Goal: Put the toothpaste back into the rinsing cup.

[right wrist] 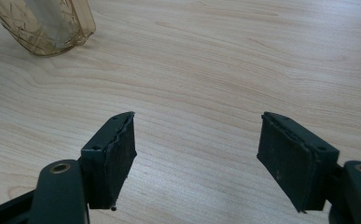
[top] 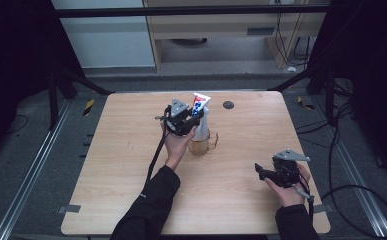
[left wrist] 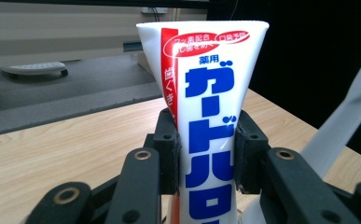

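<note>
Jaws clamp an upright toothpaste tube (left wrist: 211,135) above the table (left wrist: 66,149).

White tube (left wrist: 211,116) with blue lettering, red stripe; amber patterned cup (right wrist: 47,23).

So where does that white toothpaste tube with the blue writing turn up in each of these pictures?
High view: the toothpaste tube stands upright at centre, held by the left hand-held gripper above the amber glass cup.
Left gripper view: it runs up the middle, clamped between the two black jaws.
Right gripper view: it is not in this picture.
Shared landmark: the amber glass cup, at top left of the right gripper view.
</note>
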The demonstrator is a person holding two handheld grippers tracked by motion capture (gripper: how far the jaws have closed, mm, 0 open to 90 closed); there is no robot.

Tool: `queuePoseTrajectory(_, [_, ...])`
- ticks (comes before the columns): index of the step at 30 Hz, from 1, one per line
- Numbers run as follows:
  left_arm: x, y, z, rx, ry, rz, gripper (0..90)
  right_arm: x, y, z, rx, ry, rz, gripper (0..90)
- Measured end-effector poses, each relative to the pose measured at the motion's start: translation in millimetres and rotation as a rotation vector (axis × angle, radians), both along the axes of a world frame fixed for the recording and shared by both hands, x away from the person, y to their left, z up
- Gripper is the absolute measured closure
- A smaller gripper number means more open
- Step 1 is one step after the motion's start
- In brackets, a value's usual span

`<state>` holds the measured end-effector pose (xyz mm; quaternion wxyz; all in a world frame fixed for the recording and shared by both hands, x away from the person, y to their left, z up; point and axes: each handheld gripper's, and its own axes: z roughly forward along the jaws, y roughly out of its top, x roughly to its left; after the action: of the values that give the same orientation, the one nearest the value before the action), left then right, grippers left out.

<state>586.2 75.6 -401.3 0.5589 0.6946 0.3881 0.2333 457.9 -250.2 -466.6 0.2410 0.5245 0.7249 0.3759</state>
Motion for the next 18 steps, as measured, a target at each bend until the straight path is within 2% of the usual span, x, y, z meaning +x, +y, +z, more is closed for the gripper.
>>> queuePoseTrajectory(4, [-1.2,-0.7,-6.3,0.007,0.004,-0.009,66.7,-0.1,-0.3,0.1,-0.001,0.001,0.0,27.3])
queuePoseTrajectory(10, [-4.0,-2.7,-13.1,0.042,0.01,-0.019,66.0,-0.2,-0.6,-0.4,-0.003,0.004,-0.001,26.8])
queuePoseTrajectory(18, [-7.4,-0.3,-17.0,0.09,0.039,-0.029,64.2,-0.4,0.1,-0.5,-0.004,0.006,-0.001,26.5])
